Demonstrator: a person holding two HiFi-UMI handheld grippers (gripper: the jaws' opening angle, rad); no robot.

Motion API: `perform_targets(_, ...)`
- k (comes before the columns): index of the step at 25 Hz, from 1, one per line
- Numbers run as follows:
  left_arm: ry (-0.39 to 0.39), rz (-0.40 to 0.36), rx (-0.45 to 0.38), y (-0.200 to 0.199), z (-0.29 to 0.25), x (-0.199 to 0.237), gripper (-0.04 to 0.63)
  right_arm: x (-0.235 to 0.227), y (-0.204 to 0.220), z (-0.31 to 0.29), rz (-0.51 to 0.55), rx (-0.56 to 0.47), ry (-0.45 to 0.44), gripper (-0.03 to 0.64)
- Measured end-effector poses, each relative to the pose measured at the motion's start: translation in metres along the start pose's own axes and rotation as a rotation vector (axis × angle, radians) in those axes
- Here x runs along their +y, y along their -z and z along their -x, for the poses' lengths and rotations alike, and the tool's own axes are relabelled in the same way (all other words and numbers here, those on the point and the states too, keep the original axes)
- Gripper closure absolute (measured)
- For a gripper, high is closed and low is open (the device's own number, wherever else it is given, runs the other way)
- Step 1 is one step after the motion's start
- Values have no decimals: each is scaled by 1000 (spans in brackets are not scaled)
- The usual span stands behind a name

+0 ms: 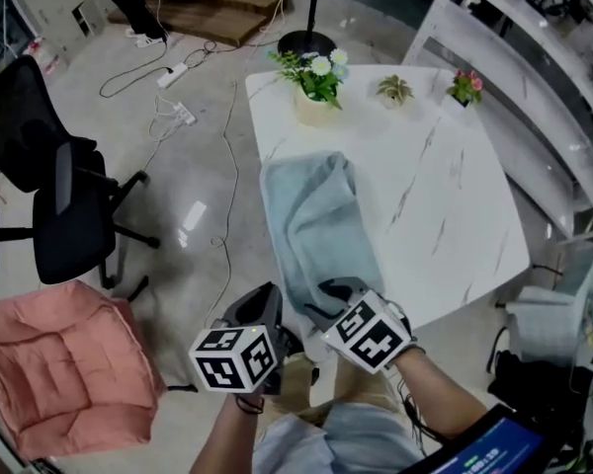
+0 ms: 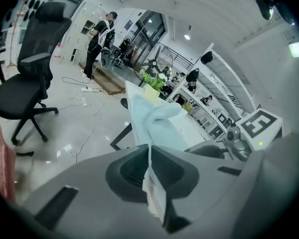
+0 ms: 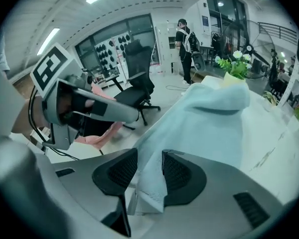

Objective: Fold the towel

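A light blue towel (image 1: pixel 316 225) lies lengthwise on the left part of the white marble table (image 1: pixel 455 205), bunched at its far end, its near end hanging over the table's near edge. My left gripper (image 1: pixel 273 302) is at that near end's left side, shut on a corner of the towel (image 2: pixel 159 121); the cloth is pinched flat between the pads in the left gripper view (image 2: pixel 149 156). Close beside it my right gripper (image 1: pixel 338 290) is at the near end's right side. In the right gripper view (image 3: pixel 149 166) the towel's (image 3: pixel 209 118) hemmed edge hangs loosely in a wide gap between the jaws.
A potted flower plant (image 1: pixel 316 82) and two small pots (image 1: pixel 393 90) (image 1: pixel 465 87) stand along the table's far edge. A black office chair (image 1: pixel 49 196) and a pink cushion (image 1: pixel 59 373) are on the floor to the left, with cables (image 1: pixel 178 112). White shelving (image 1: pixel 544 67) lines the right.
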State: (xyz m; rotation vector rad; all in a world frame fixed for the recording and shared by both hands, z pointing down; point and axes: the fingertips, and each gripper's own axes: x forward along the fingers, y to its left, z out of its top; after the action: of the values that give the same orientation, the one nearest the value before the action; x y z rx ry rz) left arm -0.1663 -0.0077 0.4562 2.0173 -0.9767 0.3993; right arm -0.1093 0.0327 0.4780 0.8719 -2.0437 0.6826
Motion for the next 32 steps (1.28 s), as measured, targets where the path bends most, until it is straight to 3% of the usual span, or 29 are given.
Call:
perform_targets(3, -6, 8, 1, 3, 1, 5, 574, -9, 13, -13, 12, 58, 55, 457)
perform_targets(5, -8, 13, 0, 3, 1, 8, 574, -16, 15, -15, 27, 75, 89, 552)
perform_targets(7, -10, 17, -3, 3, 2, 11, 574, -16, 9, -11, 1, 60, 80, 574)
perform_targets(10, -14, 24, -18, -4, 7, 12, 574, -10, -12, 7, -34, 2, 52, 577)
perform_targets(16, -18, 25, -67, -21, 22, 9, 574, 5, -55, 21, 5, -57, 29, 578)
perform_targets(23, -51, 66, -81, -12, 31, 24, 574, 14, -27, -31, 79, 58, 14, 577)
perform_targets(27, -66, 95, -76, 1, 32, 30, 574, 14, -18, -48, 88, 66, -10, 577)
perform_targets(30, -76, 96, -77, 2, 28, 28, 574, 22, -24, -47, 82, 49, -101, 531)
perform_targets(32, -85, 86, -77, -1, 26, 24, 574, 26, -35, -34, 65, 10, -164, 429)
